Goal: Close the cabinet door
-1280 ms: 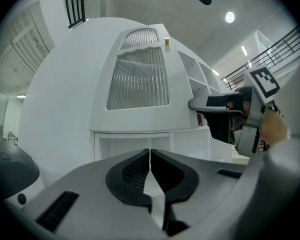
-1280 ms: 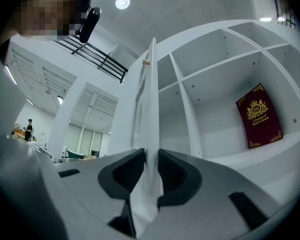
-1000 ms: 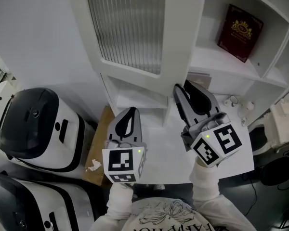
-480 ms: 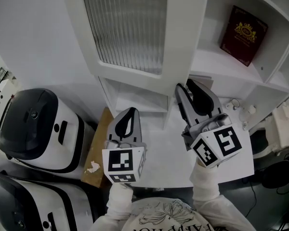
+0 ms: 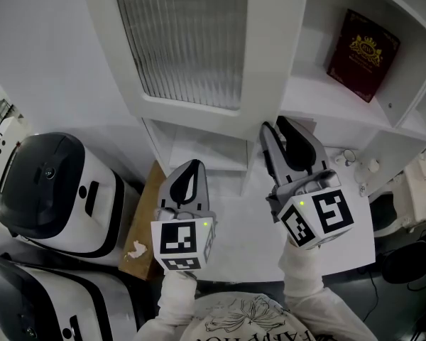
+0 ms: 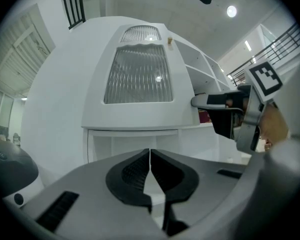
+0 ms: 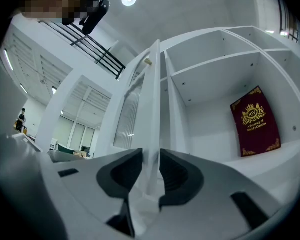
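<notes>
The white cabinet door (image 5: 192, 41) with a ribbed glass panel stands swung open in front of the shelves (image 5: 326, 98). My right gripper (image 5: 273, 126) is at the door's lower free corner. In the right gripper view the door's edge (image 7: 153, 99) runs down between the jaws, and the right gripper (image 7: 150, 151) is shut on it. My left gripper (image 5: 193, 163) hangs lower and to the left, under the door, shut and empty. The left gripper view shows its jaws meeting at the left gripper's tips (image 6: 150, 151), the door (image 6: 138, 76) ahead, and the right gripper (image 6: 197, 101) at the door's right.
A dark red book (image 5: 363, 54) leans in the upper shelf compartment. Two black-and-white appliances (image 5: 53, 190) (image 5: 50, 304) stand on the left. A brown board (image 5: 145, 219) lies beside the white tabletop (image 5: 248, 233). Small items (image 5: 344, 155) sit at the cabinet's right foot.
The right gripper has edged slightly up and right along with the door's free edge. The left gripper has stayed where it was.
</notes>
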`<state>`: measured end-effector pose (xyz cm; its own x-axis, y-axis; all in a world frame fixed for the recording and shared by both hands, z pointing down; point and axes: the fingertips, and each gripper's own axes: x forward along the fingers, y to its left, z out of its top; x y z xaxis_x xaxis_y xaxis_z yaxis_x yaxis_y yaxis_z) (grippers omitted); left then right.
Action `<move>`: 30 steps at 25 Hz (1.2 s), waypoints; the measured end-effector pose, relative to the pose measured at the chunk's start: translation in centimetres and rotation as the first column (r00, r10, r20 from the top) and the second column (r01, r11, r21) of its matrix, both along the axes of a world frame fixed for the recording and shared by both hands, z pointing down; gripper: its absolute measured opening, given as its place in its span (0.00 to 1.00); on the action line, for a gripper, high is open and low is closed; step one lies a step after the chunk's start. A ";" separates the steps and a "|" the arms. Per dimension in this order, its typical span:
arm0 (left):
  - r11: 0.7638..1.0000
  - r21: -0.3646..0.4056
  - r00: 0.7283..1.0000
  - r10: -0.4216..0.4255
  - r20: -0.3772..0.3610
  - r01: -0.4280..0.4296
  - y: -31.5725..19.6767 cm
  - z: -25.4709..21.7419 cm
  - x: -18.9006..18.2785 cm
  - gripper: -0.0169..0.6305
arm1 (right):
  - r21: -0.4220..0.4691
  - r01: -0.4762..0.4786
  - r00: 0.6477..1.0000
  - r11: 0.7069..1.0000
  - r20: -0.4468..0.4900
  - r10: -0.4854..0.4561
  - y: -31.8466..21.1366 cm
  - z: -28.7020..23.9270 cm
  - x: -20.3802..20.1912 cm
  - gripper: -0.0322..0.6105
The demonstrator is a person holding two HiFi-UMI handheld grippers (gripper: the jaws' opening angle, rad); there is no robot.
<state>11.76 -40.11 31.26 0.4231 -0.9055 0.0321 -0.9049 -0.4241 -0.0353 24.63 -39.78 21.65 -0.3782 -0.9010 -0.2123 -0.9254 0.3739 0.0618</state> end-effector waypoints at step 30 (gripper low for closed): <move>0.999 -0.014 0.999 -0.042 0.010 0.042 -3.3 0.6 0.3 0.04 | -0.001 -0.019 0.999 1.000 0.027 0.019 -4.3 0.1 1.5 0.19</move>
